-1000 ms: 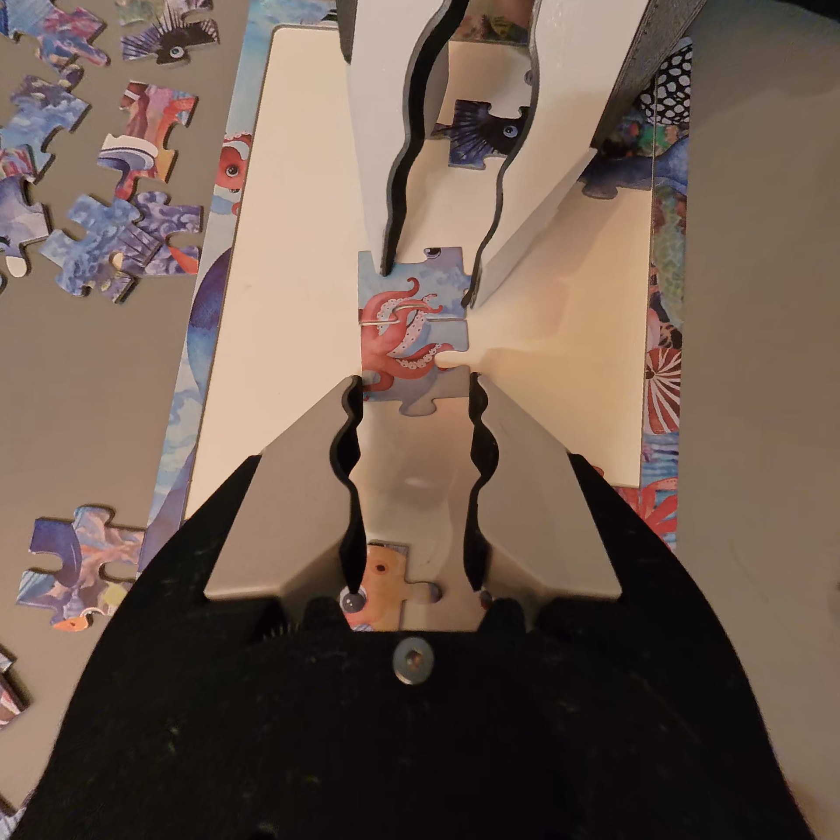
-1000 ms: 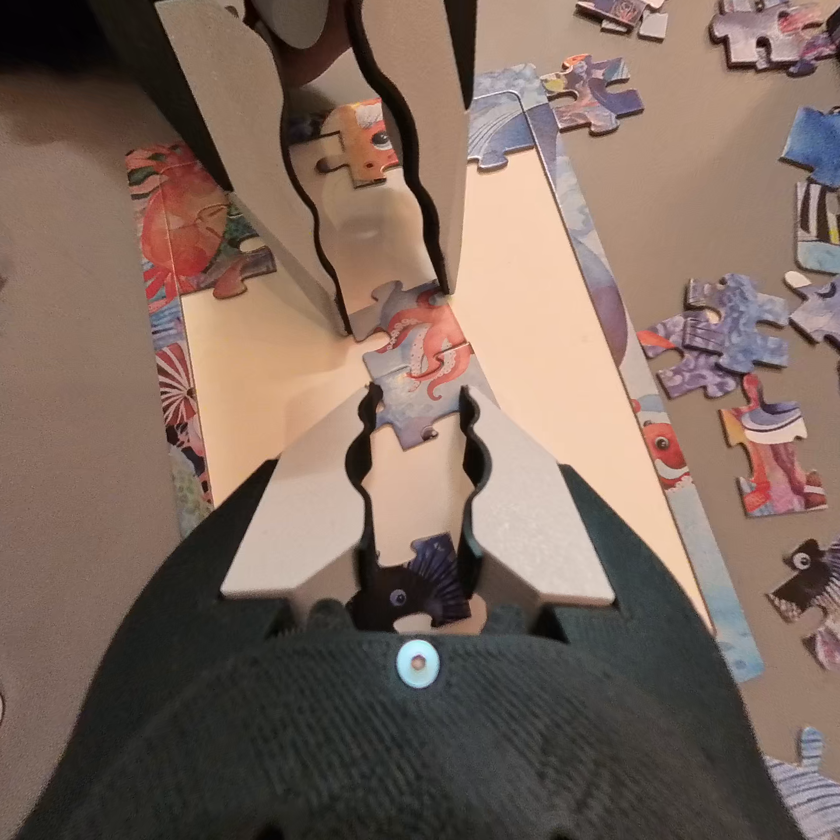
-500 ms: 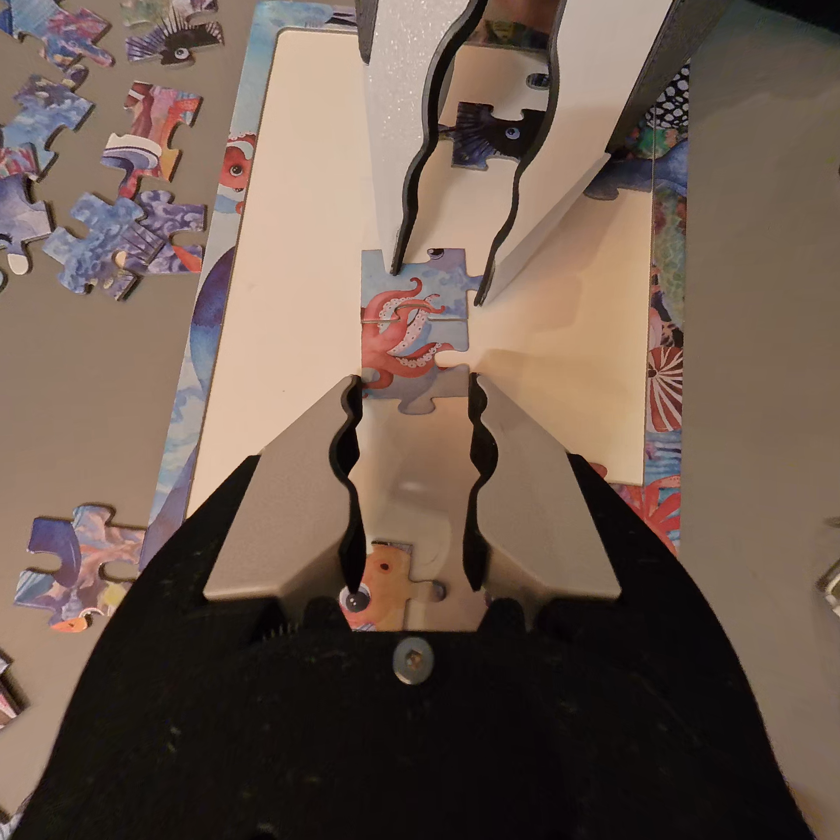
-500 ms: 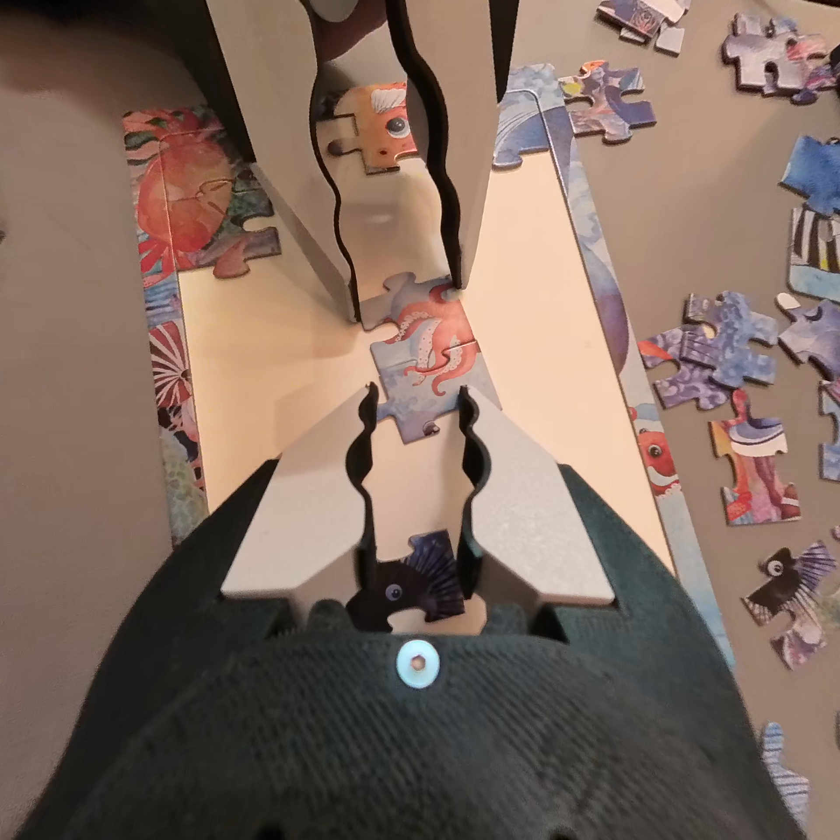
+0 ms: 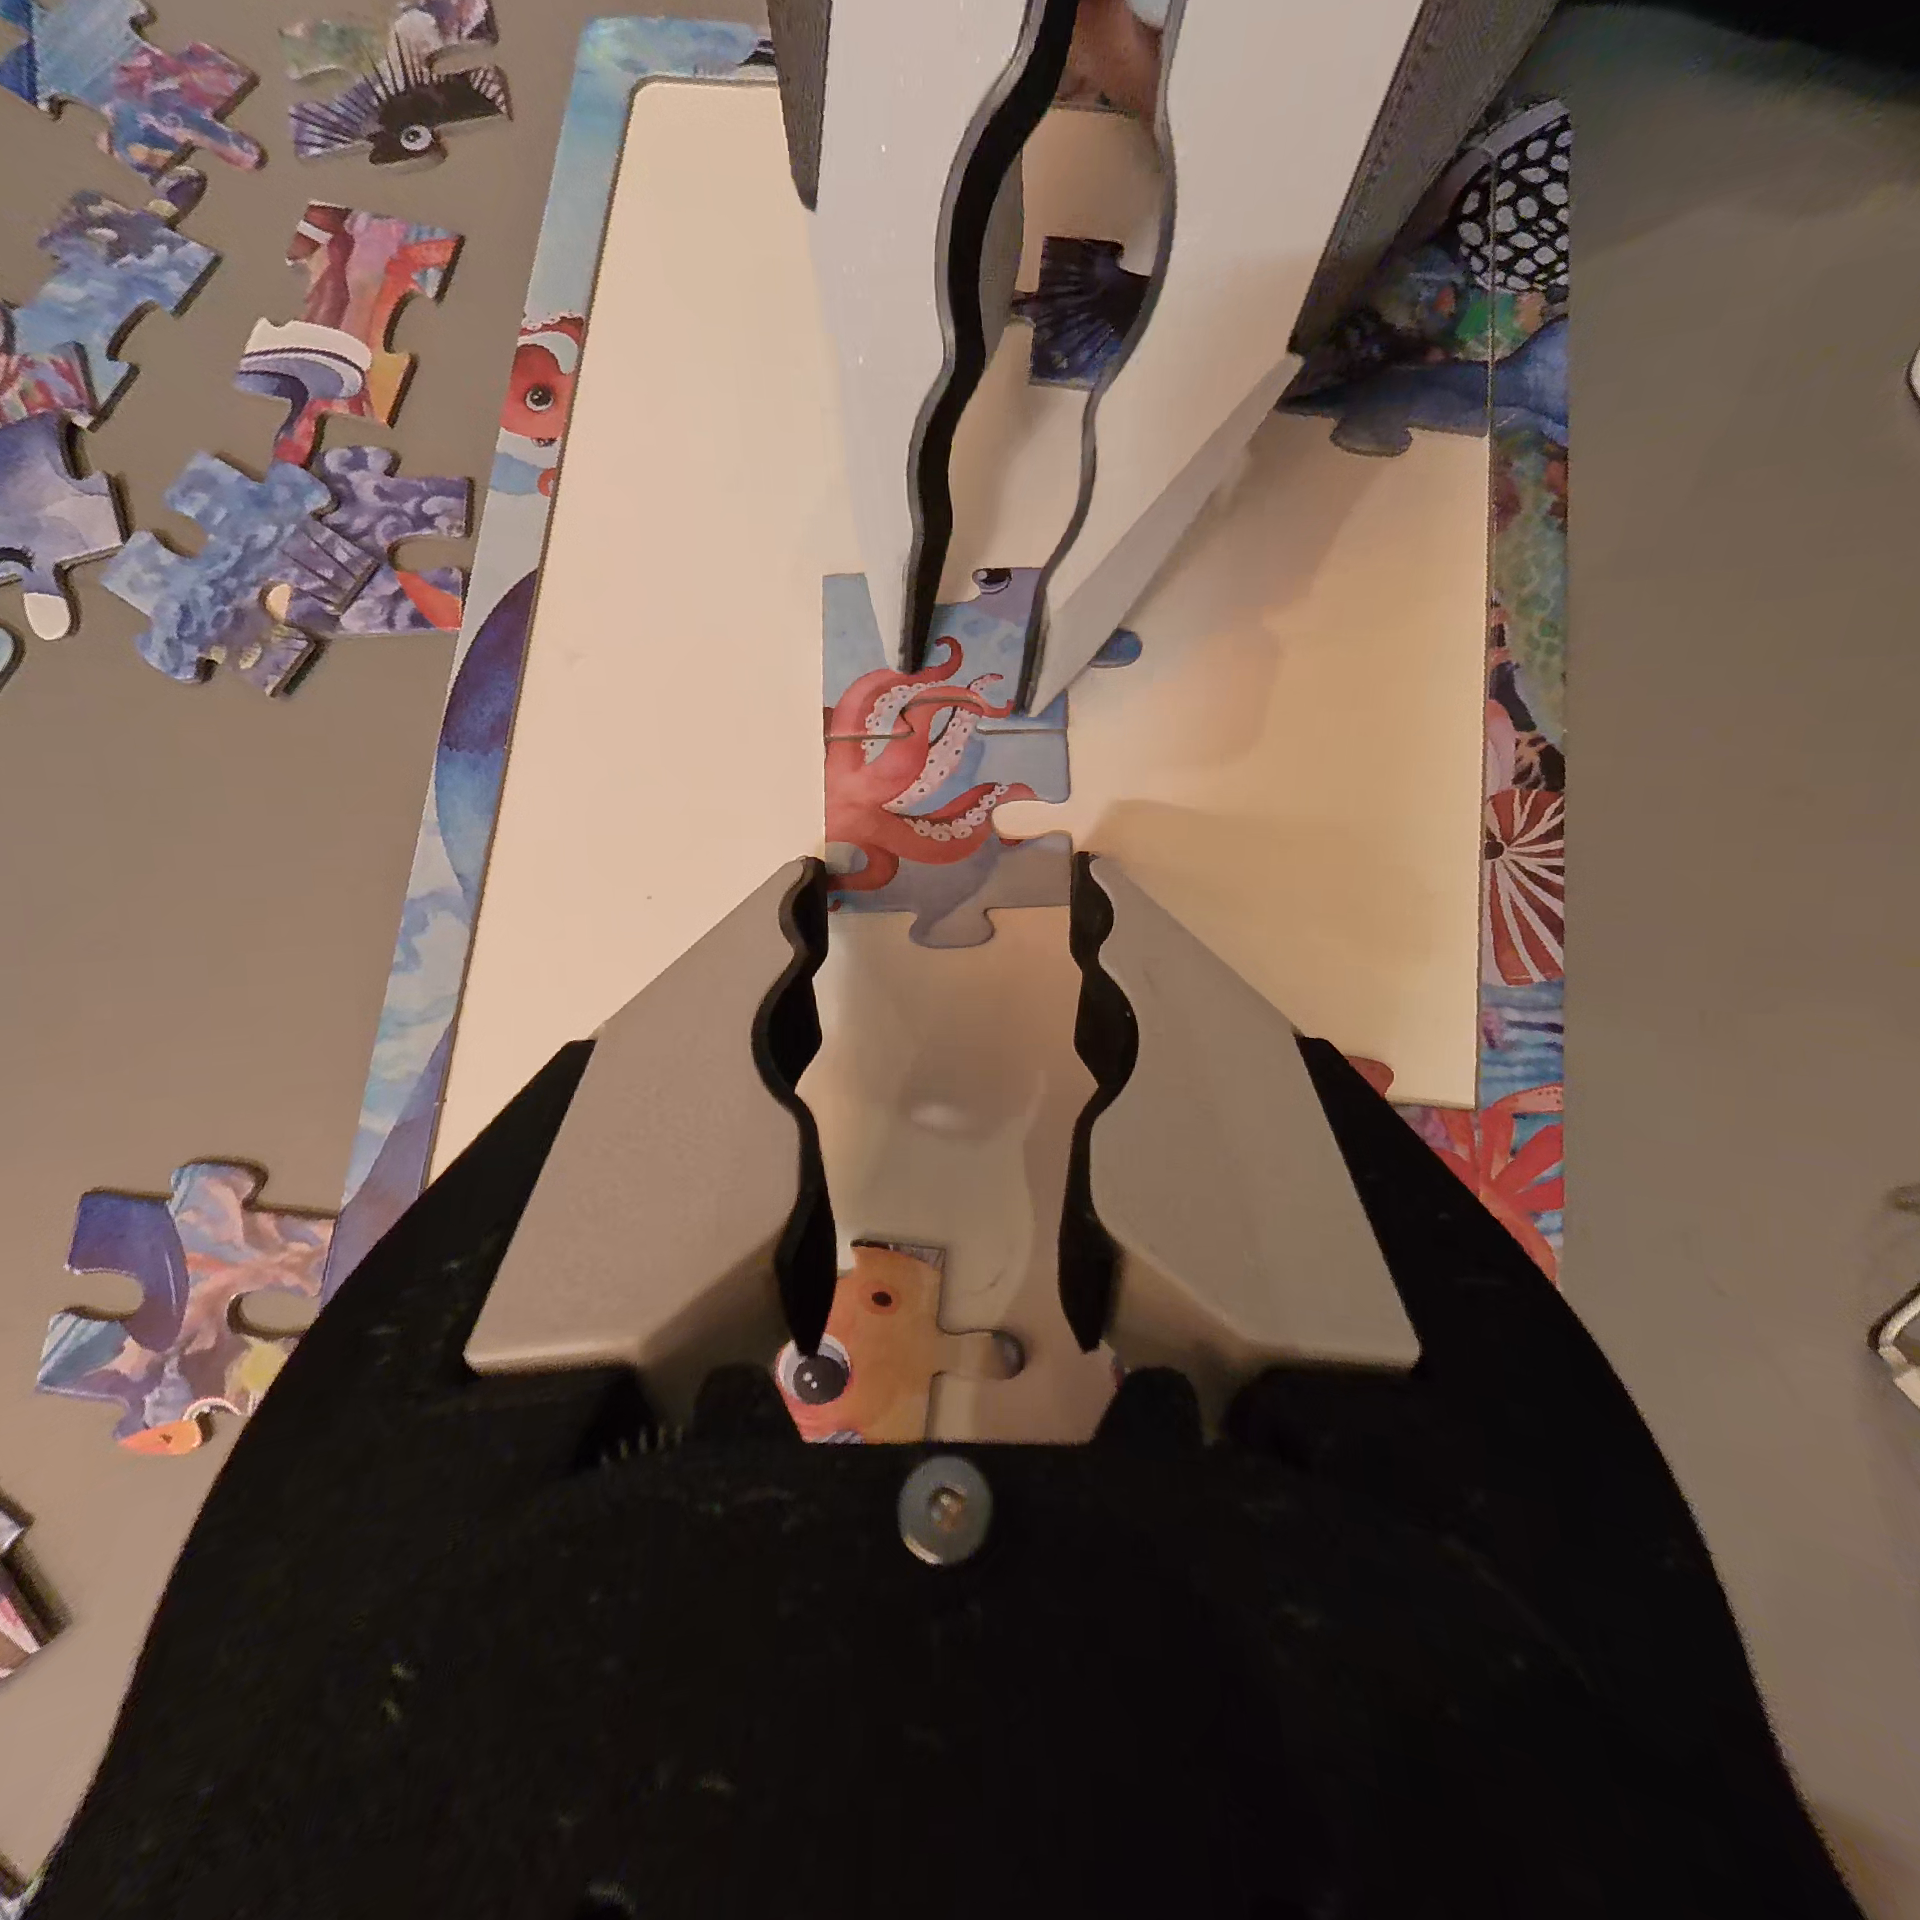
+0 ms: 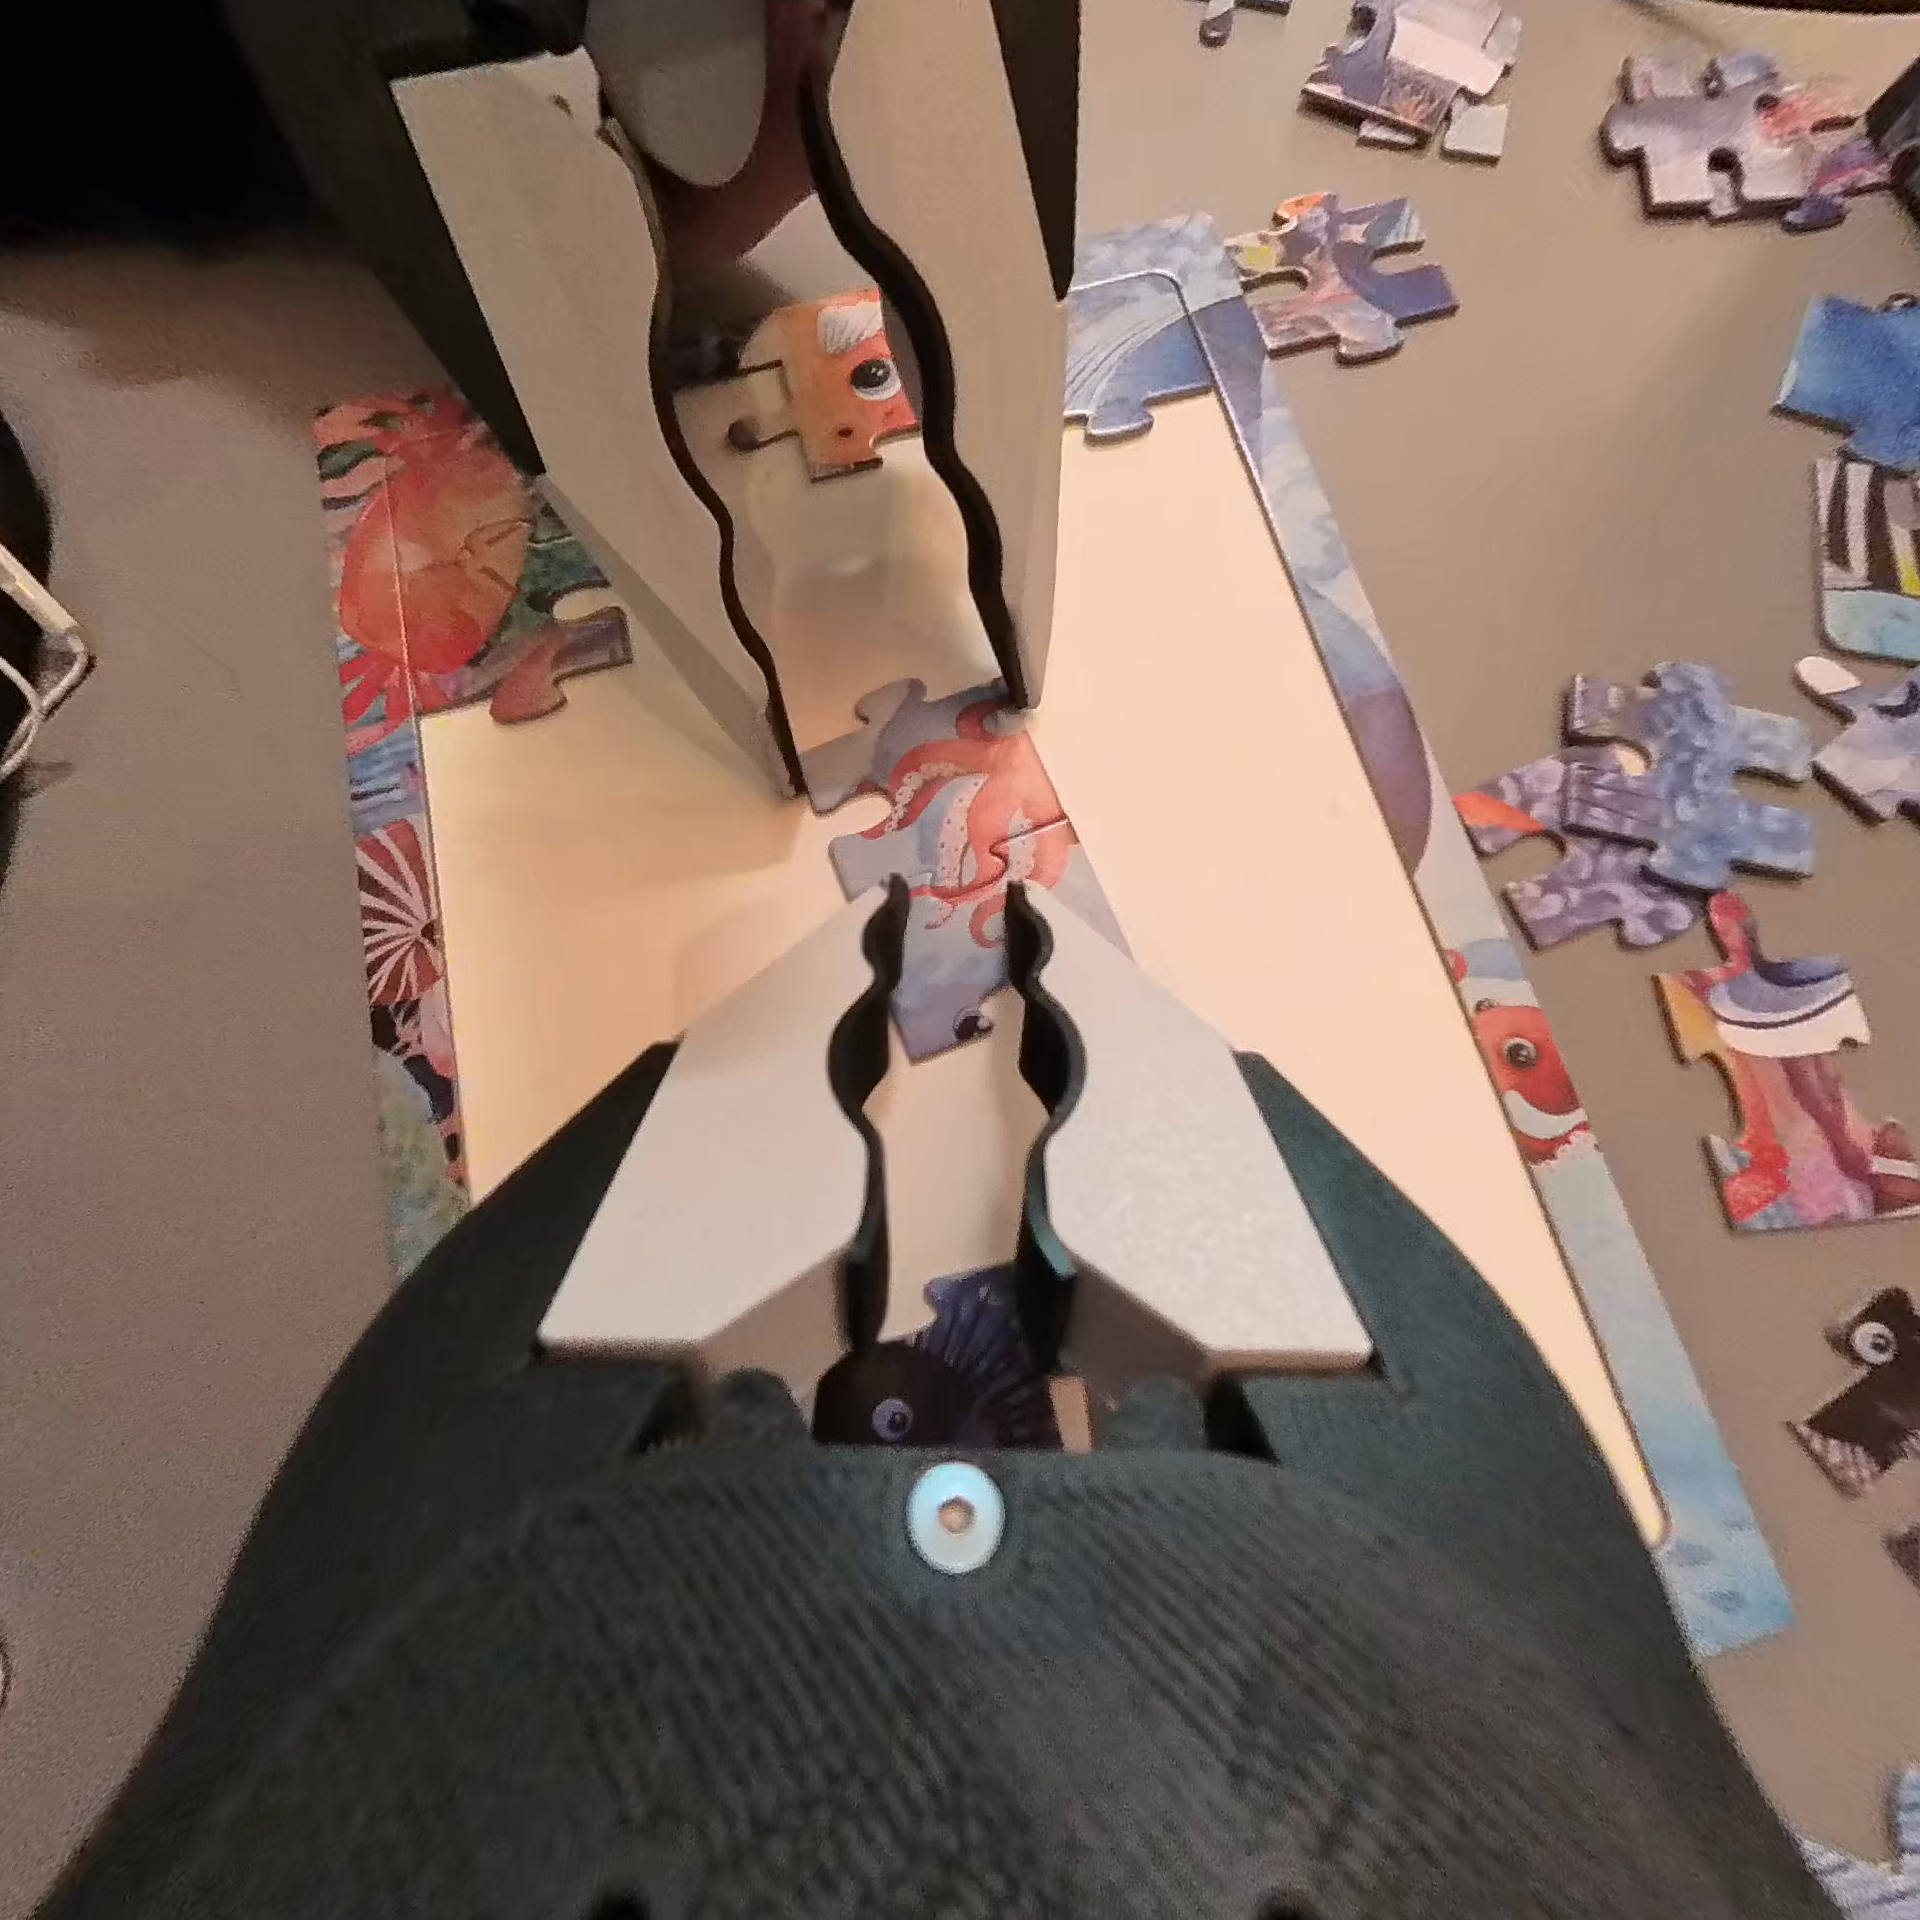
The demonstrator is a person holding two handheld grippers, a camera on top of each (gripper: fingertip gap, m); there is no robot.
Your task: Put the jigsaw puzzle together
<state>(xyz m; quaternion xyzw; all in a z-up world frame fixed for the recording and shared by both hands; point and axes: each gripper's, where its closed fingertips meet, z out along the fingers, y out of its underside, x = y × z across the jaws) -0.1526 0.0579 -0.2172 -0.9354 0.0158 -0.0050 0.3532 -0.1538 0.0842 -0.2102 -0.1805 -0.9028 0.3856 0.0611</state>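
Left claw (image 5: 945,873) wide open, holding nothing, tips at near edge of the two joined octopus pieces (image 5: 940,769) mid puzzle tray (image 5: 675,520). Right claw (image 6: 954,896) part open, narrower gap, tips over the far octopus piece; contact unclear. Loose pieces (image 5: 281,561) on counter (image 5: 208,935).

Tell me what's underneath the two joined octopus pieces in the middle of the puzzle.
The octopus pieces lie flat on the puzzle tray's bare cream backing. The right gripper's tips rest on top; anything directly beneath them is hidden.
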